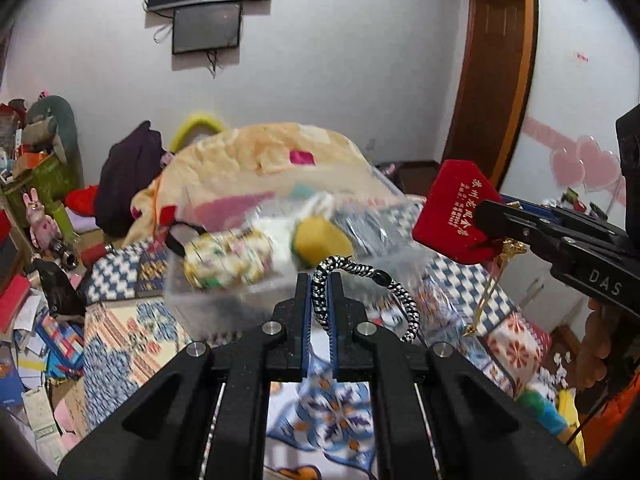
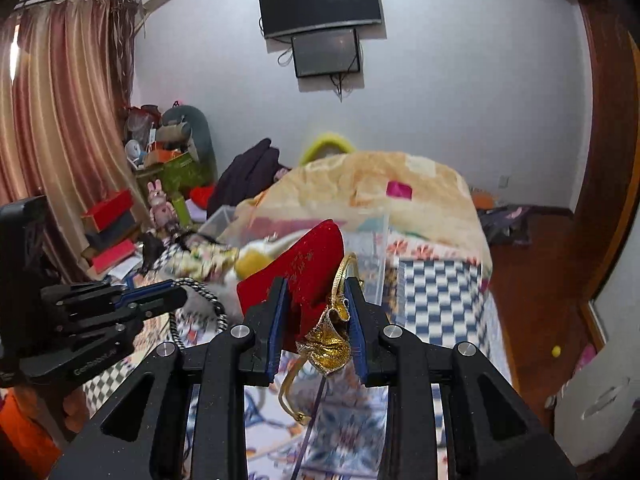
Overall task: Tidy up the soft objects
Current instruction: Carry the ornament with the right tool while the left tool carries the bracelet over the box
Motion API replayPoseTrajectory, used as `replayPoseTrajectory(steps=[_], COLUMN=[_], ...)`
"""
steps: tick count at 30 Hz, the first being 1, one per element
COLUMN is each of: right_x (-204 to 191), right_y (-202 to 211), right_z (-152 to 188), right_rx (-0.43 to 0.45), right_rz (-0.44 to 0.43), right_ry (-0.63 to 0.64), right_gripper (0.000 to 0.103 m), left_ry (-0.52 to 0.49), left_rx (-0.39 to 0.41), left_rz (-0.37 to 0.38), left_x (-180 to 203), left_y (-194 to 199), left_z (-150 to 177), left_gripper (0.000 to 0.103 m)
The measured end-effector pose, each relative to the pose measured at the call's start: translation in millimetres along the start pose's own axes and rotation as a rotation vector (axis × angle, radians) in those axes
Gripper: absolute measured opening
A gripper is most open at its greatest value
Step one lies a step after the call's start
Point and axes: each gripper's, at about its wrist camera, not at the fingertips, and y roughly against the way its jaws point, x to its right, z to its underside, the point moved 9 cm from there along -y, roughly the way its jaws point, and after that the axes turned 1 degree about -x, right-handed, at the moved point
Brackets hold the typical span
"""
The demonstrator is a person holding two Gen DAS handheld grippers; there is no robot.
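My left gripper [image 1: 320,278] is shut on a black-and-white braided cord [image 1: 360,270] that loops off to the right; the gripper also shows in the right wrist view [image 2: 176,298] with the cord [image 2: 204,294]. My right gripper [image 2: 316,284] is shut on a red velvet pouch [image 2: 304,264] with a gold drawstring [image 2: 328,336]; it shows in the left wrist view [image 1: 480,216] holding the pouch [image 1: 452,212]. Just beyond both stands a clear plastic box [image 1: 280,240], blurred, holding a patterned roll [image 1: 228,260] and a yellow soft thing [image 1: 320,240].
The box sits on a bed with a patterned quilt [image 1: 132,336] and a folded peach blanket [image 1: 260,156]. Boxes, books and soft toys [image 1: 40,220] crowd the floor at left. A wooden door [image 1: 496,72] and bare floor [image 2: 540,288] lie to the right.
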Motion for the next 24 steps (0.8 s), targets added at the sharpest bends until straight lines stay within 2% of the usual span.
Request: replayPoseTrajectory(steps=[13,17,24], right_x=[-5.8,-3.6,3.7], right_y=[-34.3,-51.9,-84.9], right_z=[-34.0,-32.6,-9.3], right_rx=[0.036,0.013,-0.077], right_rz=[0.01,0.025,0.05], right_ry=[0.012,0.006,-0.002], right_gripper=[0.026,0.026,0.026], left_ry=[0.095,0.117,0.145], left_rx=[0.056,0.031,-0.038], left_rz=[-0.074,-0.089,-0.101], left_x=[-44.5,-56.3,-71.6], left_y=[-18.3,-35.7,-67.4], left_z=[-38.1,-34.8,-16.9], left_gripper=[0.007,0.007,0.007])
